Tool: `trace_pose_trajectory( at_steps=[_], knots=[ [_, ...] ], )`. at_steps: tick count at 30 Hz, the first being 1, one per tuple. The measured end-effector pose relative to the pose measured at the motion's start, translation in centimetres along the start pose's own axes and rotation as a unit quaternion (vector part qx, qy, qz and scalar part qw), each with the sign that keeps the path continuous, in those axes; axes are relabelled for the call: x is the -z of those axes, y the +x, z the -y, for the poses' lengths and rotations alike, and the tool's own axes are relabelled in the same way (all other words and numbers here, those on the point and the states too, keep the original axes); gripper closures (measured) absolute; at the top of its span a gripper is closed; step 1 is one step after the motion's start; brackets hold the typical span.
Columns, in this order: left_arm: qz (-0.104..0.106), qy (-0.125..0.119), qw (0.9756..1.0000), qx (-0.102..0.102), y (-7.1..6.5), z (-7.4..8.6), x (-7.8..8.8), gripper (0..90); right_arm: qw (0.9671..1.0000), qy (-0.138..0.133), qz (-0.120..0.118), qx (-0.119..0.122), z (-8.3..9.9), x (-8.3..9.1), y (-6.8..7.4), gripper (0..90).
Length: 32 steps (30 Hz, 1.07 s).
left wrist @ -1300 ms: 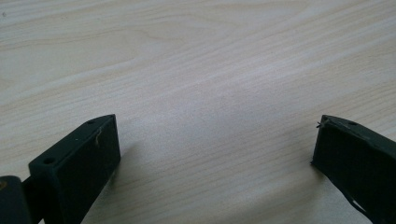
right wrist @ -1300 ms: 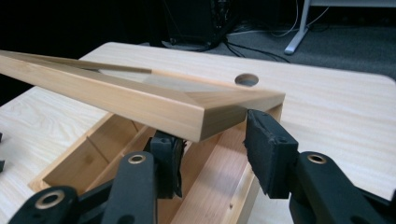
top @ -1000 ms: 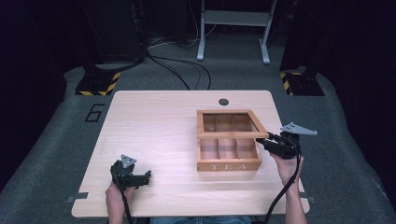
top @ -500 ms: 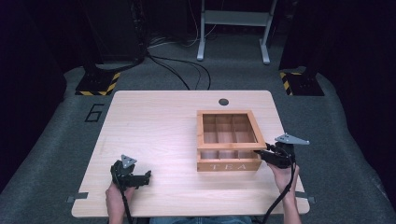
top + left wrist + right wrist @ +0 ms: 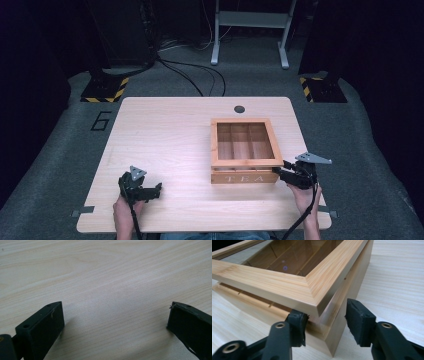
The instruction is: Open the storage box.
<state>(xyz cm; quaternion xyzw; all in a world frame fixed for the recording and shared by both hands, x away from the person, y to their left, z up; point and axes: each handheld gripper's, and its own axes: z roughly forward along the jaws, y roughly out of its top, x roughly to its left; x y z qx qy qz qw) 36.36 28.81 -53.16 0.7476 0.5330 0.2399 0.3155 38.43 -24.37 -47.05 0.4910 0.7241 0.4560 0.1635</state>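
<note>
A wooden tea box [image 5: 242,177] marked TEA stands right of the table's middle. Its glass-paned lid [image 5: 287,287] lies almost flat, with a thin gap under its front edge. My right gripper [image 5: 282,171] is at the box's front right corner. Its jaws have just been opening. In the right gripper view the right gripper [image 5: 325,315] straddles that corner: one fingertip [image 5: 298,322] sits under the lid's edge, the other stands off the box's side. My left gripper [image 5: 155,190] rests open on the table near the front left, and the left gripper [image 5: 115,315] has bare wood between its jaws.
The light wooden table [image 5: 165,135] has a round cable hole [image 5: 239,108] near its far edge. Beyond it are a dark floor, cables [image 5: 195,75], striped stand bases [image 5: 105,92] and a white metal frame [image 5: 250,30].
The box's lid has come down from a raised tilt to nearly flat. My right gripper sank with it toward the front corner and its jaws parted. The left gripper has not moved.
</note>
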Motion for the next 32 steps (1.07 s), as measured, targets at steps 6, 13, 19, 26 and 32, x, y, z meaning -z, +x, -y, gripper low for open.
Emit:
trace_pose_trajectory(
  at_steps=[6, 13, 19, 26, 32],
  knots=[
    [0.0, 0.002, 1.0, -0.002, 0.0, 0.0, 0.0, 0.5, 1.0, 0.001, -0.006, 0.004, 0.3, 0.4, 0.0, 48.8],
    [-0.002, -0.001, 1.0, -0.001, 0.0, 0.0, 0.0, 0.5, 0.9992, 0.036, -0.012, 0.012, 1.2, 0.2, 0.1, 39.3],
    [-0.001, 0.001, 1.0, -0.002, 0.0, 0.0, 0.1, 0.4, 0.999, 0.043, -0.015, 0.002, 3.0, 0.5, 0.1, 18.7],
    [-0.003, -0.001, 1.0, -0.002, 0.0, 0.0, 0.0, 0.4, 0.996, 0.079, 0.04, 0.011, 6.3, 0.1, -0.7, 12.4],
    [-0.002, 0.0, 1.0, -0.001, 0.0, 0.0, 0.0, 0.4, 0.9949, 0.074, 0.065, 0.026, 6.9, 0.1, -0.4, 9.9]
  ],
)
